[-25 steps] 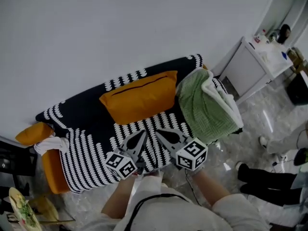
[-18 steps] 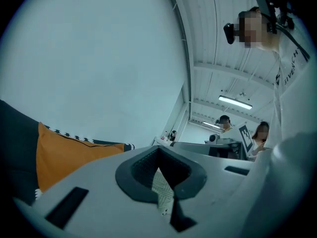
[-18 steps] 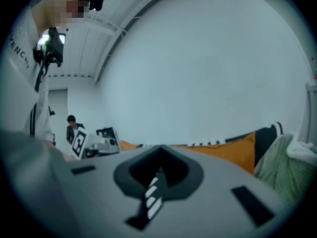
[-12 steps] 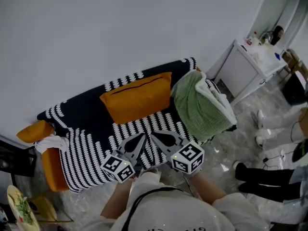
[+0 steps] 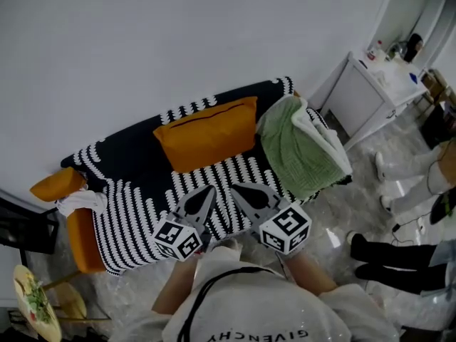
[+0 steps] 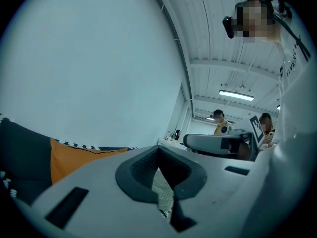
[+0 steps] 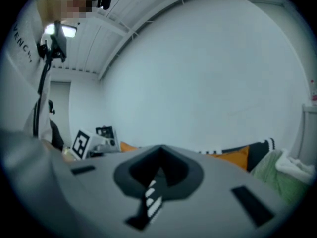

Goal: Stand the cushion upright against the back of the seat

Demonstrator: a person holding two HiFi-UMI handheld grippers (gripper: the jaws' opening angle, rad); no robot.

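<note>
Head view, cushion: the orange cushion (image 5: 208, 132) stands on edge on the seat and leans on the back of the sofa (image 5: 125, 155).
Head view, claws: the left claw (image 5: 209, 191) and right claw (image 5: 235, 188) hang over the seat's front, well apart from the cushion.
Left gripper view: jaws together, nothing between them.
Right gripper view: jaws together, empty.
Remaining: apparently nothing; the task looks done.

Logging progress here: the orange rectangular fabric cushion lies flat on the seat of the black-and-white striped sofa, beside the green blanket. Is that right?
Not quite. The orange rectangular fabric cushion does not lie flat on the seat: it stands upright against the back of the black-and-white striped sofa, as the head view shows. It is indeed beside the green blanket.
</note>
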